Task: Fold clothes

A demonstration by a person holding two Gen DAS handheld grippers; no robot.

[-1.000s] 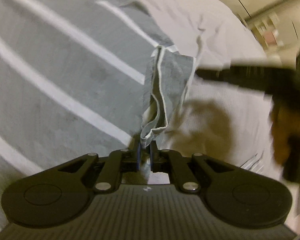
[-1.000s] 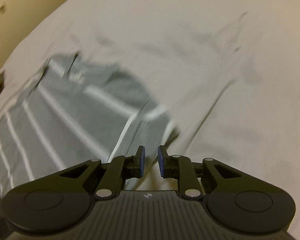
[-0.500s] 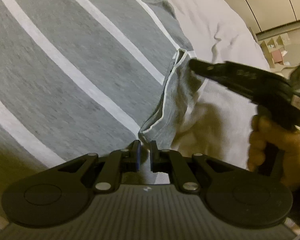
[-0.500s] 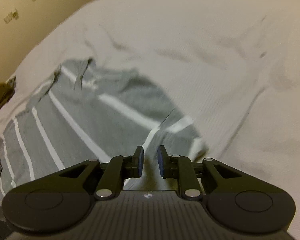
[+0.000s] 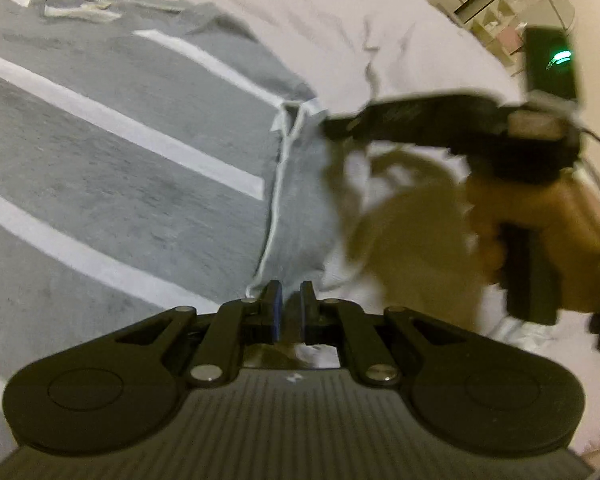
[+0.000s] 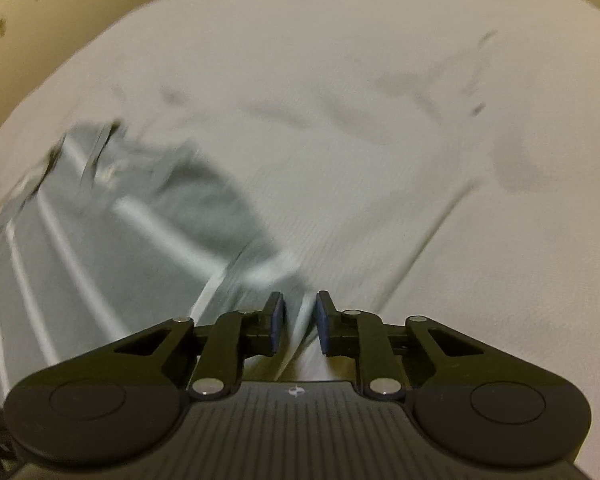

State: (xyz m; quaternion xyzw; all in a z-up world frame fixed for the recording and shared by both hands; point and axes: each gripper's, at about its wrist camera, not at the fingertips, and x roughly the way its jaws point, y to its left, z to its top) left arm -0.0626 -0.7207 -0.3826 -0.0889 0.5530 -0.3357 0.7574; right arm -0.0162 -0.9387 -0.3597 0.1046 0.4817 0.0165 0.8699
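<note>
A grey T-shirt with white stripes (image 5: 112, 168) lies spread on a white bed. Its short sleeve (image 5: 300, 208) is stretched between my two grippers. My left gripper (image 5: 290, 308) is shut on the sleeve's near hem corner. In the left wrist view my right gripper (image 5: 330, 130), held by a hand (image 5: 548, 232), pinches the sleeve's far corner. The right wrist view is blurred: the right gripper (image 6: 300, 320) has its fingers close together with a white hem streak between them, and the shirt (image 6: 100, 248) spreads out to the left.
The white bedsheet (image 6: 360, 140), creased in places, fills the space right of and beyond the shirt. A dark device with a green light (image 5: 552, 60) and a room wall show at the upper right of the left wrist view.
The sleeve has been drawn out flatter and longer between the grippers. My right gripper has moved away from the left one, and the gap between its fingers looks slightly wider.
</note>
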